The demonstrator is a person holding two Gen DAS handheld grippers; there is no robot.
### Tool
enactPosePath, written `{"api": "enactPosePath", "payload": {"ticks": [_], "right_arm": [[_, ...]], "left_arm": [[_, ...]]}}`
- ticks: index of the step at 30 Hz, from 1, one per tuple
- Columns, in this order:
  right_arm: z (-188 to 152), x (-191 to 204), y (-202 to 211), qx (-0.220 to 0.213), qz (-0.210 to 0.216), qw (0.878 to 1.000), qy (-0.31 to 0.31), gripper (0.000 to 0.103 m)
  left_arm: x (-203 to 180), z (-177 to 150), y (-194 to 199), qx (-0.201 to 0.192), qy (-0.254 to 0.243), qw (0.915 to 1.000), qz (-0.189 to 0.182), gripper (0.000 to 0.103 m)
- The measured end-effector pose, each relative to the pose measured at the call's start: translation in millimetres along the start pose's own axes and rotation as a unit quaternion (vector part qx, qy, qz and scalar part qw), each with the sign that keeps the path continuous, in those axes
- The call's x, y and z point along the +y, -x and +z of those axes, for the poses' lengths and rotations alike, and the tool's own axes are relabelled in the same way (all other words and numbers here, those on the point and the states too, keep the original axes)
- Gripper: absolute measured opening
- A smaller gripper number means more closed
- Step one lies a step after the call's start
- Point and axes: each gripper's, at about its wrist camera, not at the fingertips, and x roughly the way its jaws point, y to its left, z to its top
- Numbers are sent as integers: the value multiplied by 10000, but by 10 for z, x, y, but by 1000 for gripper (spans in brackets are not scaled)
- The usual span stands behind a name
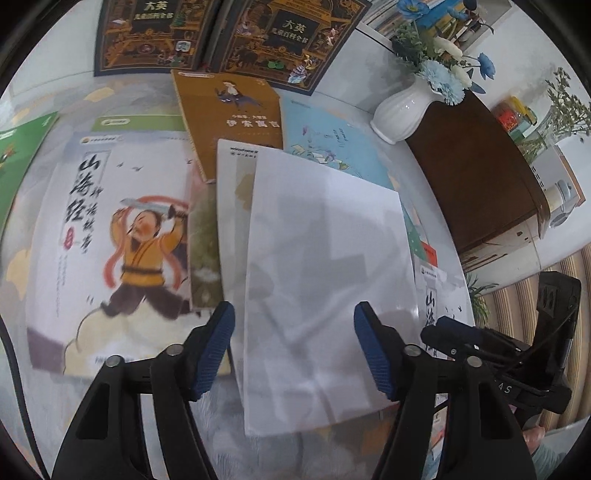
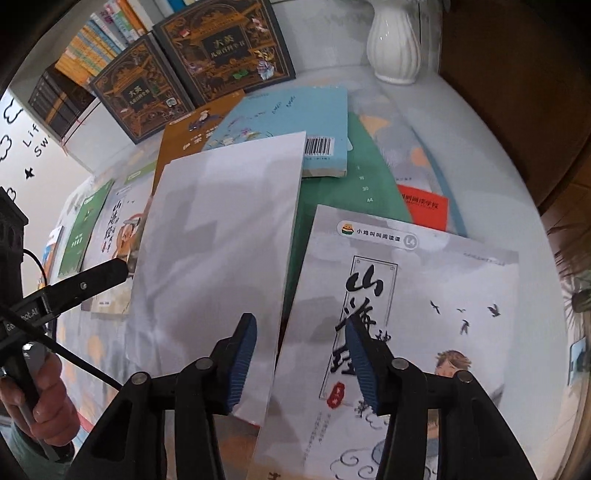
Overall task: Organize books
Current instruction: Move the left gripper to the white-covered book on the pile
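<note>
Several books lie scattered on a pale table. A plain white book (image 1: pixel 325 280) lies face down in the middle; it also shows in the right wrist view (image 2: pixel 218 266). My left gripper (image 1: pixel 294 354) is open just above its near edge, its fingers apart either side of the book's width. My right gripper (image 2: pixel 301 363) is open, straddling the gap between the white book and a grey illustrated book (image 2: pixel 406 332). Another illustrated book with a boy in yellow (image 1: pixel 122 240) lies to the left. An orange book (image 1: pixel 229 118), a light blue book (image 2: pixel 295 125) and a green book (image 2: pixel 340 184) lie behind.
Two dark ornate books (image 1: pixel 221 33) lean upright at the back. A white vase with blue flowers (image 1: pixel 402 110) stands at the back right beside a dark wooden cabinet (image 1: pixel 476 177). A shelf of books (image 2: pixel 96 48) stands at the far left. The table edge curves at the right.
</note>
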Motion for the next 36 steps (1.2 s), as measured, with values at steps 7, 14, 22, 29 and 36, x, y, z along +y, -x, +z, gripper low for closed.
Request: {"api": "enactPosePath", "payload": {"ticks": [7, 14, 22, 29, 36], "right_arm": [[142, -42, -98, 24, 58, 10000, -68, 45], [340, 39, -180, -24, 134, 9999, 80, 45], [418, 258, -303, 119, 214, 9990, 372, 47], [250, 476, -272, 335, 541, 9963, 576, 47], [-99, 854, -308, 619, 703, 9902, 1035, 47]], "left_arm": [[42, 178, -192, 115, 32, 9999, -49, 52], [84, 281, -262, 141, 36, 9998, -117, 52], [119, 229, -243, 116, 108, 9995, -267, 52], [310, -109, -40, 92, 419, 9989, -174, 52], [620, -479, 211, 20, 827, 9966, 67, 52]]}}
